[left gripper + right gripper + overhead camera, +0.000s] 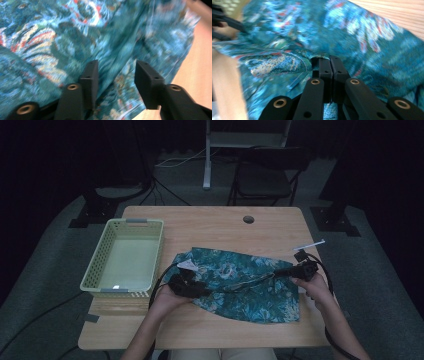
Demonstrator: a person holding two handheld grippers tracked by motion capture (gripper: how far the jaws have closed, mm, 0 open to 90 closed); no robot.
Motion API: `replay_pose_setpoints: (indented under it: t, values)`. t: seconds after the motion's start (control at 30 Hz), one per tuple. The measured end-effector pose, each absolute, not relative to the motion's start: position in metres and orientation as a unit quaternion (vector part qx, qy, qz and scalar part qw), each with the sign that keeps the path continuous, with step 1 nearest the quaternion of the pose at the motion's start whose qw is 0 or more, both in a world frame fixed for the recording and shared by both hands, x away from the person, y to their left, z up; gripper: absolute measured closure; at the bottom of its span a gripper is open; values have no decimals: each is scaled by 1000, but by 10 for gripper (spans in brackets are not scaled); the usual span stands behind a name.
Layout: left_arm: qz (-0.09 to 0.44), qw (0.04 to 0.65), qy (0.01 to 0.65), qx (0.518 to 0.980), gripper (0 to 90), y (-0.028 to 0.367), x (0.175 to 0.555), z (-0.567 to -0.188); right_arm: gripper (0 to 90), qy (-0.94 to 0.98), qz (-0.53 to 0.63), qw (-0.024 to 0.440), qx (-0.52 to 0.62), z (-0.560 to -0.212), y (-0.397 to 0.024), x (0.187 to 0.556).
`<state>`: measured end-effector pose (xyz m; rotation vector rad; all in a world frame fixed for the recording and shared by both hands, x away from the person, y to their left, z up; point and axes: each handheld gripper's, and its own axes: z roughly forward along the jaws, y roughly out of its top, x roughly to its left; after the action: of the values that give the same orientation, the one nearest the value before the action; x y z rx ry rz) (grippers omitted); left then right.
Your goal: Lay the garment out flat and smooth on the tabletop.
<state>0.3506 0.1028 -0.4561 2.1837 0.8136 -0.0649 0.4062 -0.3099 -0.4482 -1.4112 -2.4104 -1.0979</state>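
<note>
A teal cloth with a floral print [250,292] lies spread over the middle and right of the wooden table [215,225]. My left gripper [201,290] is at the cloth's left edge; in the left gripper view its jaws [117,63] stand apart and open over the cloth [50,37], with a fold running between them. My right gripper [276,272] is at the cloth's right side, and its jaws [329,58] are shut on a pinched ridge of the cloth [374,37]. A raised crease runs across the cloth between the two grippers.
A pale green slotted basket [95,270] stands empty at the table's left side. A small white strip [309,245] lies near the right edge, and a round hole [248,219] is at the table's back. A dark chair [265,170] stands beyond the table.
</note>
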Motion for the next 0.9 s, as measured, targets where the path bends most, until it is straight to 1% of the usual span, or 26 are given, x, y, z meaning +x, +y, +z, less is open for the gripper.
replay_pose_setpoints:
  t: [0.07, 0.13, 0.17, 0.2, 0.3, 0.37, 0.47, 0.53, 0.63, 0.73, 0.9]
  values:
    - [-23, 388, 314, 866, 554, 100, 350, -457, 890, -801, -347, 63, -484, -453, -308, 411]
    - [-13, 378, 307, 873, 629, 96, 351, -457, 890, -800, -335, 60, -494, -456, -307, 415]
    - [-11, 377, 305, 875, 713, 94, 351, -457, 890, -799, -330, 58, -499, -458, -306, 416]
    - [-9, 379, 306, 873, 775, 94, 352, -457, 890, -798, -330, 58, -501, -458, -306, 417]
    - [-7, 384, 320, 866, 889, 97, 356, -457, 890, -795, -330, 58, -506, -460, -306, 419]
    - [-18, 379, 320, 868, 898, 97, 356, -459, 890, -795, -328, 58, -507, -461, -307, 420]
    - [-18, 352, 316, 881, 900, 95, 352, -466, 890, -798, -323, 61, -504, -463, -306, 419]
    - [-31, 355, 317, 879, 900, 97, 348, -468, 890, -800, -325, 69, -500, -465, -306, 417]
    - [-38, 343, 302, 889, 900, 98, 335, -466, 890, -808, -326, 74, -485, -465, -304, 410]
    - [-61, 331, 274, 901, 900, 98, 312, -464, 890, -825, -327, 78, -455, -465, -301, 393]
    - [-85, 318, 230, 916, 900, 97, 267, -461, 890, -850, -325, 86, -406, -465, -299, 350]
